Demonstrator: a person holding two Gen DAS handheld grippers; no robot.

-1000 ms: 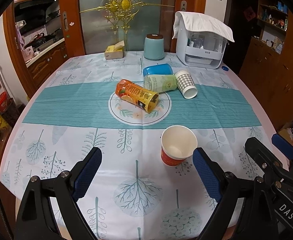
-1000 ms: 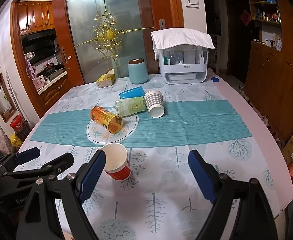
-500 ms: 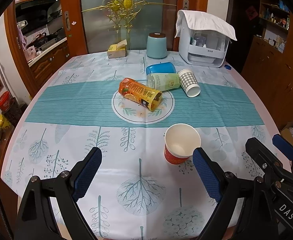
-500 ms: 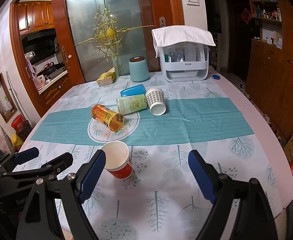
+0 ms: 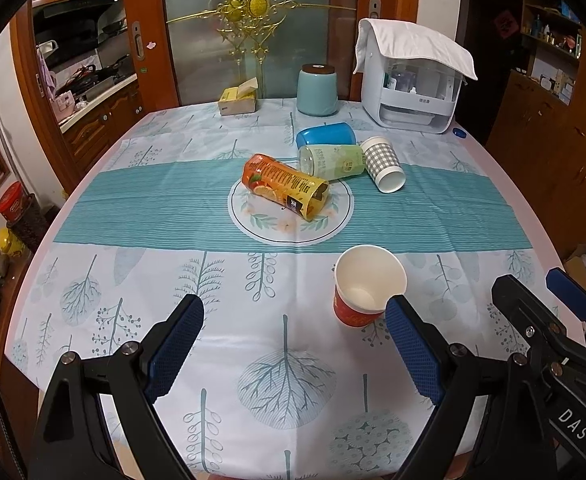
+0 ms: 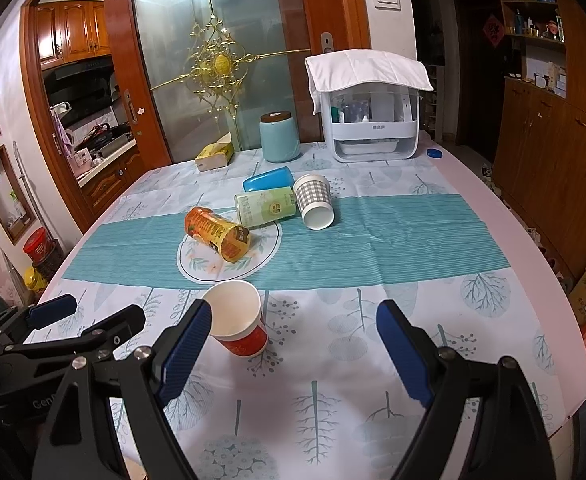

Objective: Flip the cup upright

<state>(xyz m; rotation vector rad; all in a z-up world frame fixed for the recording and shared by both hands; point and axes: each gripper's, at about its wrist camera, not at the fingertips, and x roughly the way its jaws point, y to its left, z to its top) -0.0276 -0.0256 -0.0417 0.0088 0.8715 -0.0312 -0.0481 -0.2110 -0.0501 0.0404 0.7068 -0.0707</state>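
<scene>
A red paper cup [image 5: 367, 290] with a white inside stands upright on the tablecloth near the front; it also shows in the right wrist view [image 6: 237, 318]. My left gripper [image 5: 293, 344] is open and empty, the cup just beyond its right finger. My right gripper [image 6: 293, 344] is open and empty, the cup just beyond its left finger. A grey checked cup [image 5: 383, 164] lies on its side at mid table, mouth toward me, also seen in the right wrist view [image 6: 315, 200].
An orange can [image 5: 285, 186], a pale green can [image 5: 331, 160] and a blue container [image 5: 325, 134] lie on their sides at mid table. A teal jar [image 5: 317, 90], a tissue box [image 5: 237, 100] and a white appliance [image 5: 413, 80] stand at the back edge.
Both grippers have drawn back and risen slightly, so the table and cups sit a little farther off. The red cup stays upright; both grippers stay open.
</scene>
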